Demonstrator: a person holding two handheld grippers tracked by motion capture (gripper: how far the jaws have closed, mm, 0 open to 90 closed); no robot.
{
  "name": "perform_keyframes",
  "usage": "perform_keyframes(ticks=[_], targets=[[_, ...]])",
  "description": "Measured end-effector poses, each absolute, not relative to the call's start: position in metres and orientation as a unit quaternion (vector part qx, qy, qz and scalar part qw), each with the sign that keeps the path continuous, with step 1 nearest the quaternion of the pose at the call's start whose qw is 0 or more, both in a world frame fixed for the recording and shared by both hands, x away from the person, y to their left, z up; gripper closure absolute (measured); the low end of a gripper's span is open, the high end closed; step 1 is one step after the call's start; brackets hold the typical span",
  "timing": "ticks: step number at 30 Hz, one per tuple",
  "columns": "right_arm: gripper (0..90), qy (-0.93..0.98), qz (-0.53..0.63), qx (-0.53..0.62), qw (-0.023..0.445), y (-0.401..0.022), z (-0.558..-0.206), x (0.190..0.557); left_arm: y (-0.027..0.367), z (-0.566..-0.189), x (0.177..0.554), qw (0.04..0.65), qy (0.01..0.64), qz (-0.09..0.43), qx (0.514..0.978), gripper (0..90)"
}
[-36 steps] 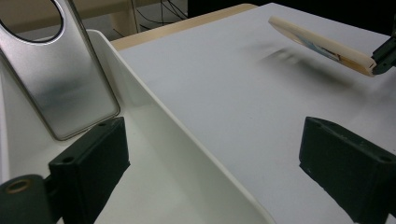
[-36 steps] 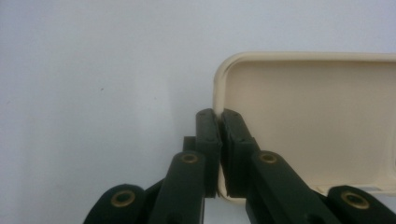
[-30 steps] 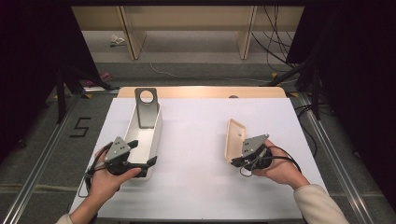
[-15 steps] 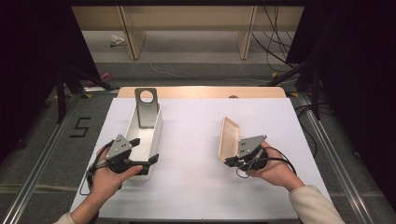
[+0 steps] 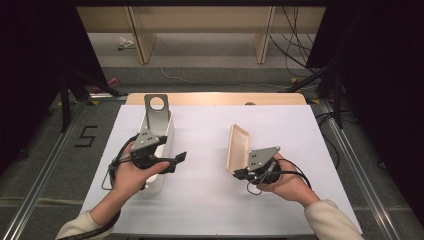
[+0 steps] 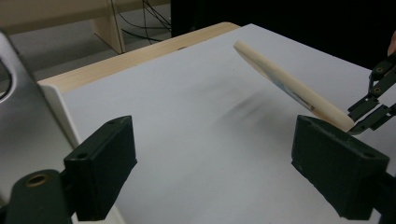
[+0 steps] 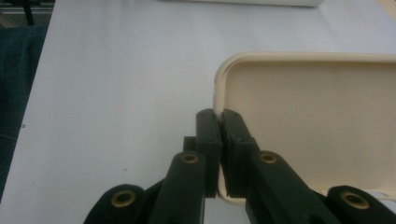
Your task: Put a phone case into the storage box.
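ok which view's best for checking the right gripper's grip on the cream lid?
Right gripper view: the jaws of the right gripper pinch the rim of the cream lid up close. High view shows the lid tilted on edge; left gripper view shows it edge-on, far off.

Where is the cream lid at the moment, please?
In the high view the lid is right of the table's centre, tilted up on edge, its near rim pinched by the right hand-held gripper; the white box stands well to its left.

A lab or test room: a white-topped table point(image 5: 210, 200) stands on grey carpet between metal floor rails point(image 5: 37, 175), with black curtains point(image 5: 35, 60), loose cables point(image 5: 292, 30) and a taped number five point(image 5: 86, 136).
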State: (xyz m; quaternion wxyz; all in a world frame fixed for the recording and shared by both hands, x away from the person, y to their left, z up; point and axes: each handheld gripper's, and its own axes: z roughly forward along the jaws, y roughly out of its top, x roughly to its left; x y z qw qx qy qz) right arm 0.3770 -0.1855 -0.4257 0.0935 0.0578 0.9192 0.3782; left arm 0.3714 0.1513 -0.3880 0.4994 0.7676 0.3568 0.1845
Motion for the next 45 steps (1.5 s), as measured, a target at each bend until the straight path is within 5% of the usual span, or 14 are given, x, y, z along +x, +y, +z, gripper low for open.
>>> perform_keyframes(ticks=[28,45], targets=[[87.3,0.916,0.39,0.037,0.09,-0.162,-0.422,0.371,0.059,-0.377,0.434,0.453,0.355,0.137,0.806,20.9],[87.3,0.916,0.389,0.017,0.097,-0.155,-0.418,0.366,0.04,-0.388,0.465,0.408,0.411,0.092,0.81,36.0]])
